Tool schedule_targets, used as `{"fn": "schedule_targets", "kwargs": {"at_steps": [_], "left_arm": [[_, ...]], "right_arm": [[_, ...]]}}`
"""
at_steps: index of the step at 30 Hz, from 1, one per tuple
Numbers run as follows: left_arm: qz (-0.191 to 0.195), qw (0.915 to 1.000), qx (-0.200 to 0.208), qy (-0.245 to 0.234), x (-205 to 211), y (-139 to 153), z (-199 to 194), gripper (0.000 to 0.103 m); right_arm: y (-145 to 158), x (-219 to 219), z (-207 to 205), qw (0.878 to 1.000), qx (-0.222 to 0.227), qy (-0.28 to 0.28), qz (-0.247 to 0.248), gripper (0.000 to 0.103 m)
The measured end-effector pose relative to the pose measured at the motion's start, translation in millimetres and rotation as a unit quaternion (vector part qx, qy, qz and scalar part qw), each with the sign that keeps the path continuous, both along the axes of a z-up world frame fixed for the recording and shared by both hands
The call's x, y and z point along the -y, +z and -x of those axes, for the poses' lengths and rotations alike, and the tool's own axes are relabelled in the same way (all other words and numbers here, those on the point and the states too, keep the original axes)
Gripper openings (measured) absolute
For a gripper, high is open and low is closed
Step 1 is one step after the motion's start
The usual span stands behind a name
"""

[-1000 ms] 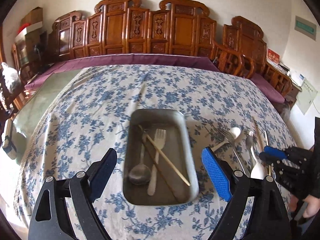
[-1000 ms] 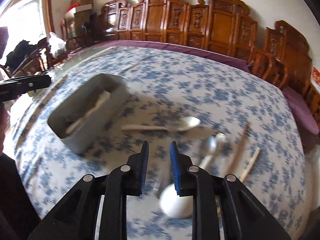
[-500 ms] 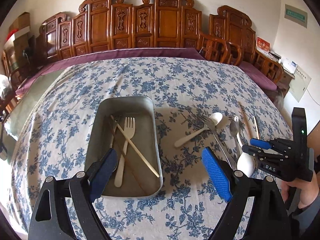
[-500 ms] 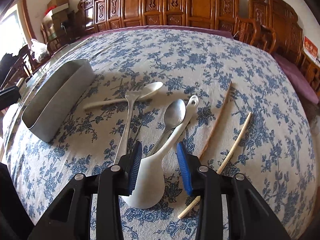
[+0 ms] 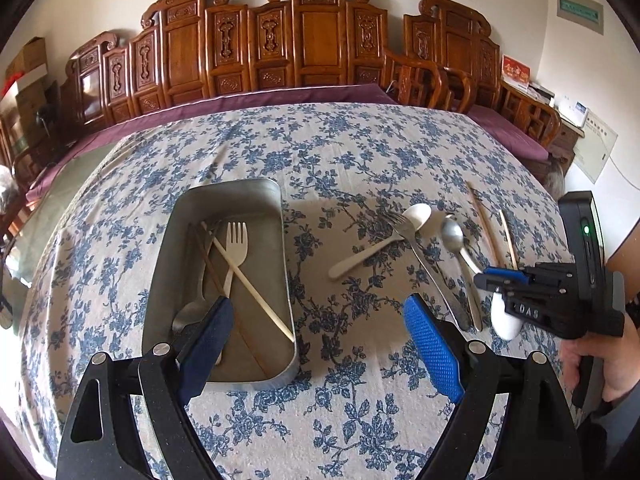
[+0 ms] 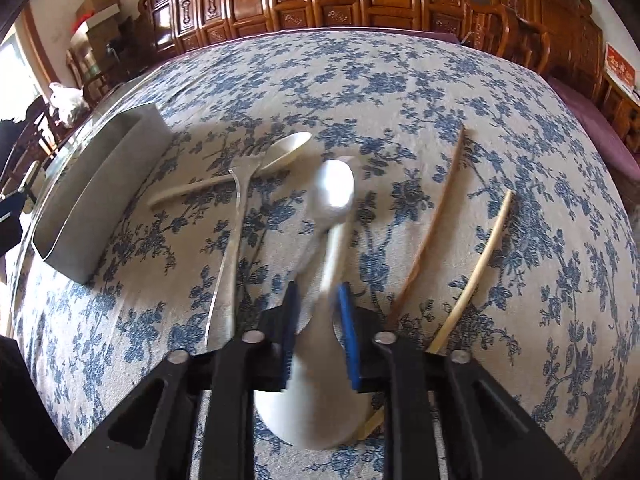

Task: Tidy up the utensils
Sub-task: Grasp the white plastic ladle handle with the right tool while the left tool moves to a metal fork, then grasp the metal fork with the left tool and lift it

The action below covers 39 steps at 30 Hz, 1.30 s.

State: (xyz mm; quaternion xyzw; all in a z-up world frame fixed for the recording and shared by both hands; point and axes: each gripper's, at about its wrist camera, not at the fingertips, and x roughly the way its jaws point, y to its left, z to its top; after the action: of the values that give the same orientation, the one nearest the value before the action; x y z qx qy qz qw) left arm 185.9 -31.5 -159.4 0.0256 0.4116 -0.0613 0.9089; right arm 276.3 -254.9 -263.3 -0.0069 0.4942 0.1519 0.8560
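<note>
Your right gripper point(image 6: 318, 322) clenches the white ladle spoon point(image 6: 320, 392) on the floral tablecloth point(image 6: 400, 80); your left gripper point(image 5: 316, 344) hangs released beside the metal tray point(image 5: 240, 196).

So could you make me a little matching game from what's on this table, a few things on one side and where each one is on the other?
Things:
1. white plastic fork
2. white ladle spoon
3. metal fork
4. left gripper

Places or states:
A. lying across the cream spoon on the tablecloth
B. inside the metal tray
C. open, holding nothing
D. between the right gripper fingers

Pairs: 1-B, 2-D, 3-A, 4-C
</note>
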Motion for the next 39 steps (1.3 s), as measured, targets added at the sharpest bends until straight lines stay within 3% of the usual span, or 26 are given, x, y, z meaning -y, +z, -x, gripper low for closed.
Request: {"fn": "schedule_targets", "kwargs": {"at_steps": [3, 17, 21, 29, 39], "left_arm": [[-0.005, 1.0, -0.001, -0.006, 6, -3, 3, 0.083], [-0.045, 0.9986, -0.012, -0.023, 46, -19, -6, 0.083], [-0.037, 0.9988, -0.02, -0.024, 61, -26, -20, 0.083], [-0.012, 0.9978, -0.056, -0.033, 93, -49, -61, 0.051], [0.014, 0.996, -0.085, -0.022, 107, -72, -97, 0.029]], "right_arm": [[1, 6, -1, 1.0, -0.002, -0.007, -0.001, 0.011], [25, 36, -1, 0.998, 0.026, -0.009, -0.052, 0.011], [29, 46, -2, 0.998, 0.03, -0.009, -0.061, 0.011], [27, 58, -7, 0.997, 0.025, -0.007, -0.073, 0.011], [24, 61, -11, 0.997, 0.022, -0.004, -0.069, 0.011]]}}
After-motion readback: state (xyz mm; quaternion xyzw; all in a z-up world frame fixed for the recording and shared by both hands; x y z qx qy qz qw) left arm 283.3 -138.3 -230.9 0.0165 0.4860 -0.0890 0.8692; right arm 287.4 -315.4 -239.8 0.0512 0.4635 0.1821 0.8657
